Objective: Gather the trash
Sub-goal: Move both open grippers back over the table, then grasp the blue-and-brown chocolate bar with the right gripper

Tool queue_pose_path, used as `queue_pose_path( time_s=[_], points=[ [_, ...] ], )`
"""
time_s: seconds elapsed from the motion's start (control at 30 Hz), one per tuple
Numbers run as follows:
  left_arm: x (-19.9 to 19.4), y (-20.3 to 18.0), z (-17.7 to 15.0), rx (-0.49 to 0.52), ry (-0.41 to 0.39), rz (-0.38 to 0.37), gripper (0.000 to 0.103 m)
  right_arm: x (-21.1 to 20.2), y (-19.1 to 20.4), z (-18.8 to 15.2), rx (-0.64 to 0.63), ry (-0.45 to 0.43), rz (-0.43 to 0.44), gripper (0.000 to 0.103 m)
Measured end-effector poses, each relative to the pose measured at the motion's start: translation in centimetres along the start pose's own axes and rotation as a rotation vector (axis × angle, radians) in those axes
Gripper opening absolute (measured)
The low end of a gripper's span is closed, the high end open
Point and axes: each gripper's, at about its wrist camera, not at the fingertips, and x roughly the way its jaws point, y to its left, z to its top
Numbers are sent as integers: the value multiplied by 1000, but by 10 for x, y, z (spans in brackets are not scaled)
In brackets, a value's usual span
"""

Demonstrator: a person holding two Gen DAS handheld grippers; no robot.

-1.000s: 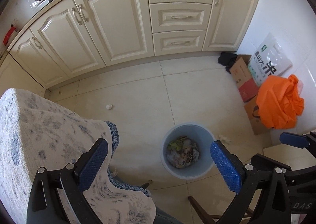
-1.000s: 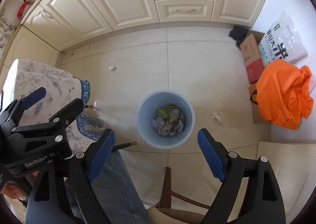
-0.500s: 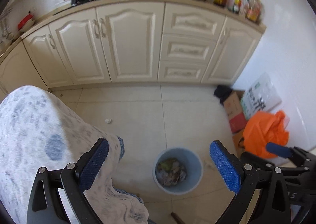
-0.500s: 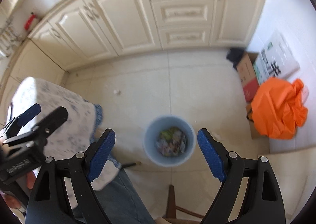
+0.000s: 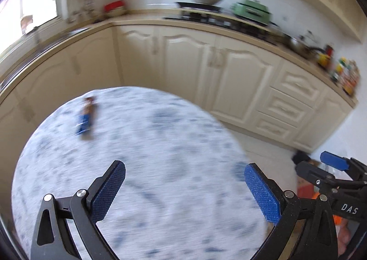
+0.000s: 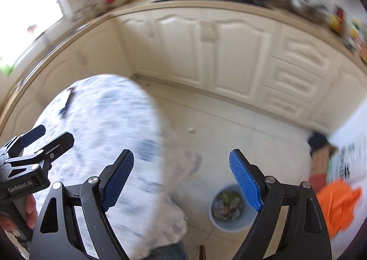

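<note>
A blue and brown wrapper (image 5: 86,117) lies on the far left part of a round table with a white and blue patterned cloth (image 5: 160,145); in the right wrist view the wrapper (image 6: 66,101) is a dark blur. My left gripper (image 5: 183,182) hangs open and empty above the table's near half. My right gripper (image 6: 181,172) is open and empty over the table's right edge and the floor. A pale blue bin (image 6: 229,208) with several wrappers in it stands on the floor below the right gripper. A small white scrap (image 6: 190,130) lies on the tiles.
Cream cabinets (image 5: 206,72) line the far wall under a worktop with pans and bottles. An orange bag (image 6: 339,205), a cardboard box (image 6: 321,161) and a printed sack stand by the right wall. A trouser leg shows at the bottom edge.
Both grippers have risen and swung left from above the bin to over the table. The tabletop with the wrapper has come into view. Both stay open.
</note>
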Motion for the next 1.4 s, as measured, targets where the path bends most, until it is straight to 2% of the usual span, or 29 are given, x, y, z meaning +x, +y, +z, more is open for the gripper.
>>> queue_pose_path(
  time_s=[0.13, 0.27, 0.4, 0.57, 0.67, 0.8, 0.87, 0.93, 1.0, 1.07, 1.17, 1.4],
  points=[
    [-25, 81, -12, -150, -8, 125, 102, 24, 74, 23, -130, 54, 72, 87],
    [-41, 132, -19, -254, 3, 202, 102, 47, 151, 42, -252, 77, 114, 87],
    [-48, 172, -22, -324, 14, 275, 102, 71, 204, 56, -303, 104, 146, 87],
    [-40, 214, -12, -398, 35, 314, 102, 119, 265, 74, -344, 122, 112, 87],
    [-24, 239, -9, -423, 49, 332, 102, 149, 289, 81, -358, 159, 111, 83],
    [-10, 273, -13, -488, 68, 324, 102, 181, 313, 90, -353, 194, 127, 73],
    [-3, 287, -15, -520, 82, 312, 102, 194, 325, 94, -365, 191, 110, 73],
    [3, 297, -19, -539, 85, 295, 102, 206, 336, 96, -376, 187, 89, 66],
    [5, 304, -24, -543, 83, 277, 102, 217, 343, 96, -393, 200, 80, 35],
    [4, 306, -29, -533, 84, 280, 102, 227, 346, 92, -400, 229, 87, 23],
    [-1, 301, -38, -510, 92, 299, 102, 220, 344, 79, -427, 200, 95, 19],
    [-45, 273, -73, -506, 88, 288, 102, 158, 315, 1, -533, 283, 255, 19]
  ],
)
